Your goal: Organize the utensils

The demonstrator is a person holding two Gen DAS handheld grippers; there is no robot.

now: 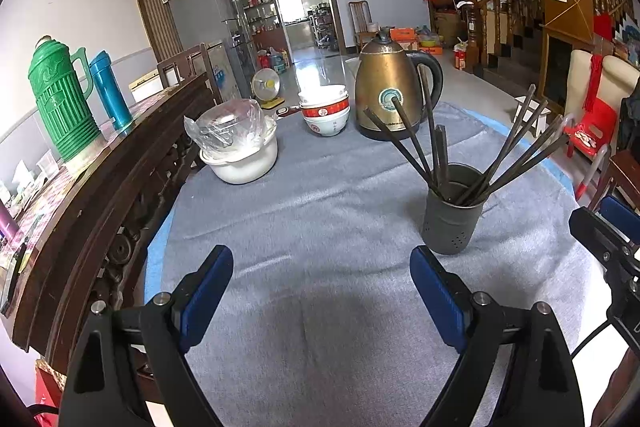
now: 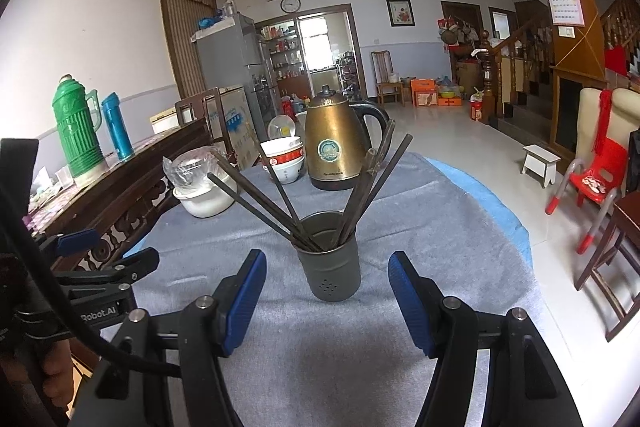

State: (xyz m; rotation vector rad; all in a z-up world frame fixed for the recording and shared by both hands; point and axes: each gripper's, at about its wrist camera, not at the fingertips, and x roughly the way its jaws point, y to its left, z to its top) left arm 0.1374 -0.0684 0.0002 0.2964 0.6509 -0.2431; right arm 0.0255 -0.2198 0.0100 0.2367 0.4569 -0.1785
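- Right tool spread, empty, facing grey holder mid-worktop; left tool spread, empty.
- Chopsticks fan outward; a low approach could snag them, tip holder.
- Kettle, bowls behind risk knocks.

Chopsticks stand in the holder on the table. Kettle at twelve o'clock behind it, stacked bowls at eleven, pot at ten.
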